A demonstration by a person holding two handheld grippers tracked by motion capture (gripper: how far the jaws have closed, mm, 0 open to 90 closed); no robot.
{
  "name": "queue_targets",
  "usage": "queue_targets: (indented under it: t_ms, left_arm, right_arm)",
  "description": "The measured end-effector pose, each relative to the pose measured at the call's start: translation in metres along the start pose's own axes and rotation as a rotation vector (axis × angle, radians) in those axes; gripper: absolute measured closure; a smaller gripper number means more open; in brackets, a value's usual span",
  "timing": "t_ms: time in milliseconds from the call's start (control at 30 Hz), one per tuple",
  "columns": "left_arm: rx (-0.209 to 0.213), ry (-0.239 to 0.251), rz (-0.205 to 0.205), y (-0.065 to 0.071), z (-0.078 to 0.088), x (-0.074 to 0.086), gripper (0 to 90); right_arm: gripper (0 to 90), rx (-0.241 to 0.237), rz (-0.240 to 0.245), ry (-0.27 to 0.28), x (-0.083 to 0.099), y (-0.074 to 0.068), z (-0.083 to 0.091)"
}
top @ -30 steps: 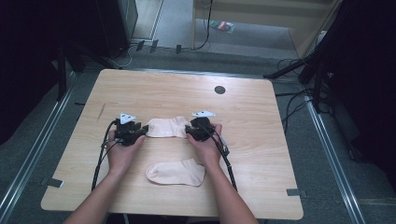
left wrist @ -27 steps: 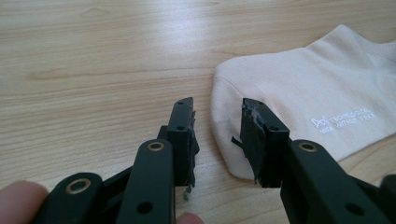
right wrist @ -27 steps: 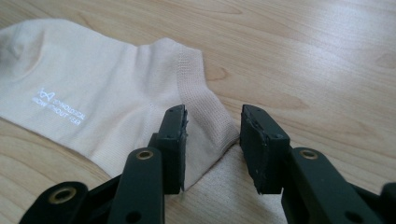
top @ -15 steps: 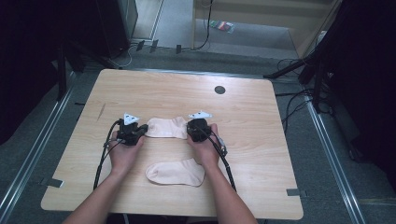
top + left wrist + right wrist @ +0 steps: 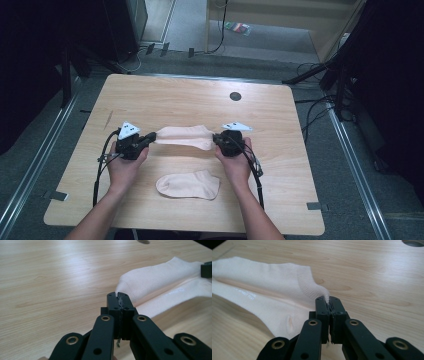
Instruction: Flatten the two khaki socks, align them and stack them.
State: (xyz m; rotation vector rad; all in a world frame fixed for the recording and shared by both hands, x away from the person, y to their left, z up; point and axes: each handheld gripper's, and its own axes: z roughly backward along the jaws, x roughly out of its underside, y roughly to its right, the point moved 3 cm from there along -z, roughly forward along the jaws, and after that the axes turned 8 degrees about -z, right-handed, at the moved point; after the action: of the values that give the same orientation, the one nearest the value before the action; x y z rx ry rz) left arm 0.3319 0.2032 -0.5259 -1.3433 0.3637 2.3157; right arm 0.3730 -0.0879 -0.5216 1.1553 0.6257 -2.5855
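Two socks lie before us: from above, the spare sock (image 5: 189,184) sits nearer on the worktop (image 5: 165,97); close up, left gripper (image 5: 120,296) and right gripper (image 5: 329,300) pinch the stretched sock (image 5: 184,137) by its ends.

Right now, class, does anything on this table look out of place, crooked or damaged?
Nothing stands out. One sock is pinched at each end by the left tongs and right tongs, stretched between them. The other sock lies flat on the table nearer the person. No tears or spills show.
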Motion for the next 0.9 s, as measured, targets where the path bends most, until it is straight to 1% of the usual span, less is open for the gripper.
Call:
queue_targets:
  t_ms: [33,67,100,133,167,200,233,267,300,333,367,433,500,533,567,633,667,767,833,867,900]
  left_arm:
    - [0.02,0.011,-0.001,0.006,0.008,0.002,90.0]
    - [0.025,0.01,-0.012,0.01,0.013,0.004,90.0]
    - [0.031,0.017,-0.014,0.014,0.017,0.006,90.0]
    - [0.031,0.017,-0.014,0.014,0.017,0.006,90.0]
    - [0.037,0.023,-0.016,0.018,0.021,0.008,90.0]
    - [0.052,0.023,-0.026,0.024,0.029,0.013,90.0]
    - [0.052,0.023,-0.026,0.024,0.029,0.013,90.0]
    - [0.06,0.027,-0.019,0.027,0.033,0.016,90.0]
    - [0.071,0.026,-0.018,0.03,0.037,0.018,90.0]
    - [0.076,0.025,-0.022,0.033,0.04,0.02,90.0]
    - [0.08,0.027,-0.029,0.037,0.044,0.021,90.0]
    - [0.085,0.025,-0.049,0.042,0.051,0.022,90.0]
    - [0.095,0.022,-0.053,0.046,0.056,0.024,90.0]
    - [0.094,0.018,-0.058,0.048,0.059,0.026,90.0]
    - [0.094,0.018,-0.058,0.048,0.059,0.026,90.0]
    - [0.104,0.001,-0.055,0.051,0.062,0.031,90.0]
    - [0.105,-0.01,-0.059,0.053,0.064,0.035,90.0]
    - [0.102,-0.017,-0.067,0.054,0.067,0.04,90.0]
    - [0.111,-0.02,-0.053,0.054,0.071,0.043,90.0]
    - [0.106,-0.022,-0.058,0.055,0.073,0.044,90.0]
    - [0.122,-0.024,-0.042,0.058,0.075,0.048,90.0]
  right_arm:
    - [87.9,-0.011,-0.017,0.011,0.001,0.0,0.012]
    - [87.9,-0.019,-0.013,0.014,0.003,-0.001,0.017]
    - [87.9,-0.022,-0.006,0.018,0.005,-0.003,0.023]
    - [87.9,-0.022,-0.006,0.018,0.005,-0.003,0.023]
    - [87.9,-0.028,0.005,0.024,0.012,-0.007,0.033]
    - [87.9,-0.042,-0.007,0.022,0.015,-0.008,0.038]
    - [87.9,-0.042,-0.007,0.022,0.015,-0.008,0.038]
    - [87.8,-0.054,-0.009,0.02,0.019,-0.01,0.042]
    - [87.8,-0.058,0.008,0.018,0.027,-0.013,0.051]
    - [87.8,-0.058,0.008,0.018,0.027,-0.013,0.051]
    - [87.8,-0.067,0.005,0.011,0.031,-0.014,0.054]
    - [87.8,-0.081,-0.002,0.006,0.041,-0.014,0.067]
    - [87.8,-0.084,-0.004,0.006,0.043,-0.014,0.069]
    - [87.8,-0.081,0.004,0.002,0.05,-0.014,0.076]
    - [87.8,-0.081,0.004,0.002,0.05,-0.014,0.076]
    - [87.8,-0.084,0.005,-0.006,0.056,-0.014,0.08]
    - [87.8,-0.076,0.024,-0.01,0.062,-0.016,0.085]
    - [87.9,-0.071,0.031,-0.014,0.067,-0.017,0.089]
    - [87.9,-0.074,0.026,-0.016,0.07,-0.016,0.091]
    - [87.9,-0.078,0.013,-0.017,0.074,-0.015,0.092]
    - [87.9,-0.082,0.011,-0.018,0.076,-0.015,0.093]
